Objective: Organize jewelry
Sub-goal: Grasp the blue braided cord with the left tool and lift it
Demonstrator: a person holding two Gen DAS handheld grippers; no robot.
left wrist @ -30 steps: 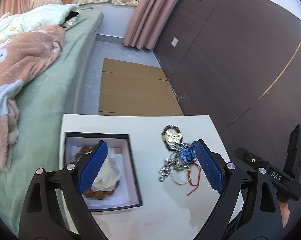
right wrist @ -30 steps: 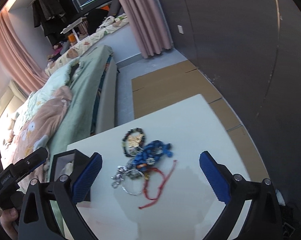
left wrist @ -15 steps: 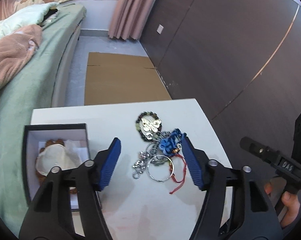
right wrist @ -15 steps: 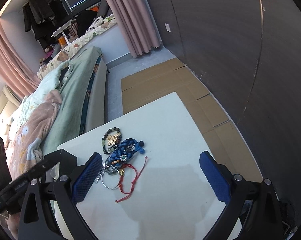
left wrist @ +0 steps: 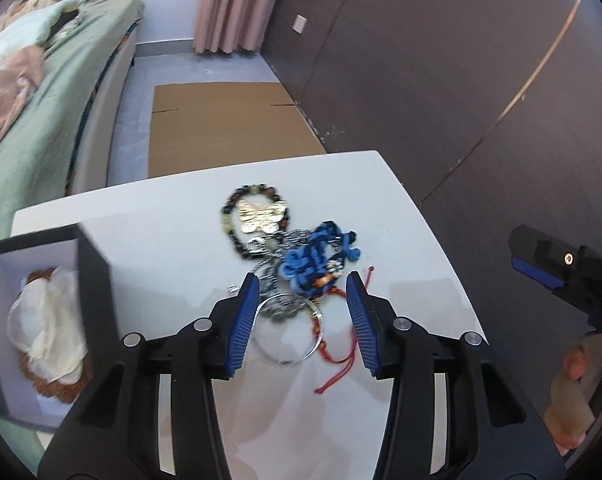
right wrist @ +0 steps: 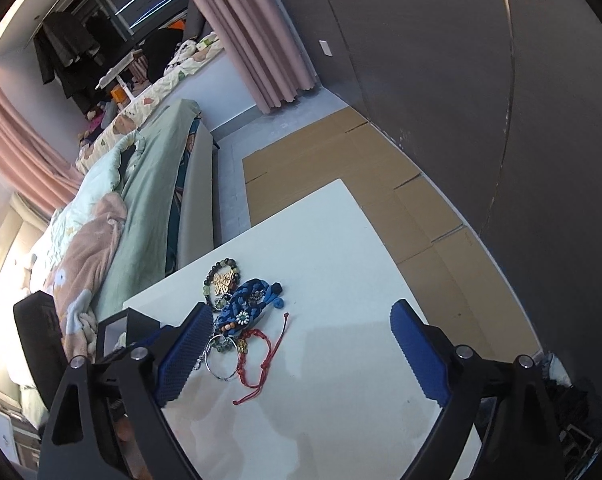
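Observation:
A tangled jewelry pile lies on the white table (left wrist: pixel 401 240): a dark bead bracelet with a gold butterfly (left wrist: pixel 259 214), a blue knotted cord bracelet (left wrist: pixel 313 256), a silver bangle (left wrist: pixel 289 332) and a red string bracelet (left wrist: pixel 337 352). My left gripper (left wrist: pixel 303 304) is open, its jaws straddling the silver bangle and the near side of the pile. My right gripper (right wrist: pixel 297 340) is open wide and empty, right of the pile (right wrist: pixel 245 312). A black box (left wrist: pixel 97 280) with a white lining, holding a brown bead bracelet and a white cloth, sits at the left.
A bed with green sheet (left wrist: pixel 33 120) runs along the left. Flattened cardboard (left wrist: pixel 221 120) lies on the floor beyond the table. A dark wall panel (left wrist: pixel 441 80) is at the right. The table's right edge (right wrist: pixel 401 268) is near the right gripper.
My left gripper has moved right from over the box to the jewelry pile and narrowed its opening around it. The right gripper has drawn back to the right, still open.

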